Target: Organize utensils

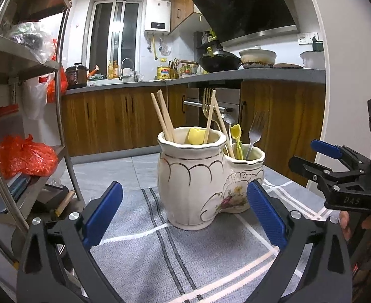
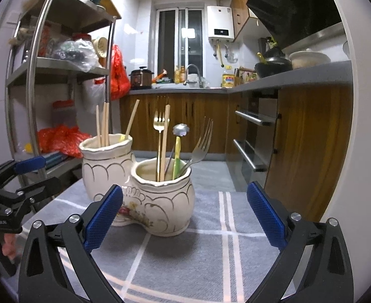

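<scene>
A cream two-pot ceramic utensil holder [image 1: 198, 184] [image 2: 160, 202] stands on a grey striped cloth [image 1: 160, 252] [image 2: 210, 252]. The taller pot holds wooden chopsticks [image 1: 164, 118] [image 2: 103, 123] and a yellow piece [image 1: 196, 135]. The lower pot holds a gold fork [image 2: 159, 136], a silver fork [image 1: 254, 132] [image 2: 199, 149], a yellow-green utensil [image 2: 177, 156] and a chopstick [image 2: 164, 139]. My left gripper [image 1: 185, 214] is open and empty just in front of the holder. My right gripper [image 2: 185, 214] is open and empty, close to the lower pot; it also shows in the left wrist view [image 1: 311, 156].
A steel shelf rack [image 1: 26, 101] [image 2: 34, 75] with red bags stands at the left. Wooden kitchen cabinets [image 1: 114, 121] and an oven [image 2: 256, 136] lie behind. The counter holds a wok [image 1: 219, 61], pots and bottles.
</scene>
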{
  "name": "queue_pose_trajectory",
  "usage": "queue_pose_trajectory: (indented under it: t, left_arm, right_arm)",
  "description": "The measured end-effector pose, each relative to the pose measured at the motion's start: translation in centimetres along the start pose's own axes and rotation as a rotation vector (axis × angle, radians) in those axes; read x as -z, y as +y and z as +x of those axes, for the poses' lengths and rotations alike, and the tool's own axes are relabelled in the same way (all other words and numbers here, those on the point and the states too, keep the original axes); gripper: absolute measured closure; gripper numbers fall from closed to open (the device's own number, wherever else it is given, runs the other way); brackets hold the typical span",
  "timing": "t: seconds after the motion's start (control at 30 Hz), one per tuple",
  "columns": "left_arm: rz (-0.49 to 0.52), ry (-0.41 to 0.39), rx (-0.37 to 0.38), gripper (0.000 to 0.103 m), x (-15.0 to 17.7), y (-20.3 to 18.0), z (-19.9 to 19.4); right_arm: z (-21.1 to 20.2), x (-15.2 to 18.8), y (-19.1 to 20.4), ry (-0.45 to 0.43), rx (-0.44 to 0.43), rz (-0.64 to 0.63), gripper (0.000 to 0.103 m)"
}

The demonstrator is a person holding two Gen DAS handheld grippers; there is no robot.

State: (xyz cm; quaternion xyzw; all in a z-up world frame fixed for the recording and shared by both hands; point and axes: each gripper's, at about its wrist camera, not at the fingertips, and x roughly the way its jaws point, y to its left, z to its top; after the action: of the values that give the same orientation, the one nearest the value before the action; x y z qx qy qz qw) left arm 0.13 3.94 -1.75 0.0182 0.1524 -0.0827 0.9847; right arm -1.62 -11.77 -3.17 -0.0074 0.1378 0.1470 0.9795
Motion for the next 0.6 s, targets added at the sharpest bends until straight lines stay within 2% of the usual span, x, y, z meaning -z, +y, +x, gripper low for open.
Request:
queue_pose_trajectory:
  t: [0.6]
  left_arm:
    - [0.002, -0.001, -0.008, 0.006, -0.04, -0.07, -0.03]
  right_arm:
    - [-0.08, 0.05, -0.15, 0.004, 0.007, 0.003, 0.005]
